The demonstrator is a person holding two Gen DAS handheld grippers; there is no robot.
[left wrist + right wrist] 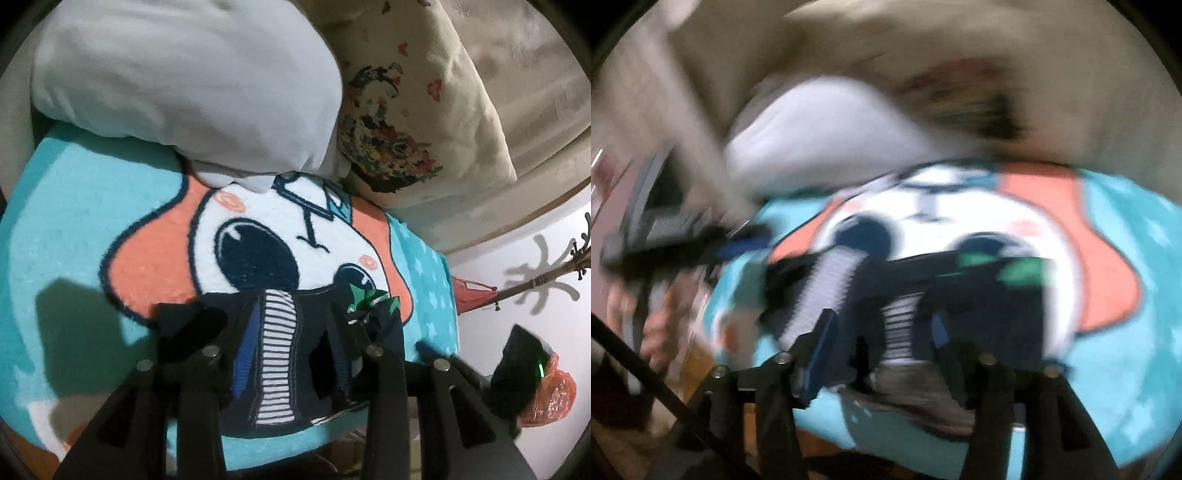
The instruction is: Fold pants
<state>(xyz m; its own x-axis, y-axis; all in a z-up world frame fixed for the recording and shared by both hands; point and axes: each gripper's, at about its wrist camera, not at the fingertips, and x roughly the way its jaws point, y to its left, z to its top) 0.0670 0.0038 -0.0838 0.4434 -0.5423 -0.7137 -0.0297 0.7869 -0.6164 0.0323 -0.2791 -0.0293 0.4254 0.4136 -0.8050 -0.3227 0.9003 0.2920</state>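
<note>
While the left claw [291,332] hangs tilted down over the blanket [74,221], its wrist view shows the pants [280,369] lying directly under and between its fingers, a dark bundle with a striped side panel running away from the claw towards the pillow [184,81] beyond. The jaws stand apart; I see cloth between them but no pad pressing on it, so I judge nothing is gripped. The stripe gives the long axis: it points straight ahead of this claw, with a green print on the cloth by the right-hand finger.

In the right wrist view, badly blurred, the right claw [882,343] also stands open, wider than the other, with the pants [960,295] just ahead of its tips and partly under them. Here the bundle stretches across the claw's front, left to right, two striped bands showing. The left claw [683,243] sits off to its left, at that end of the pants. Both hover close; I reckon either could take an edge for the next fold.
</note>
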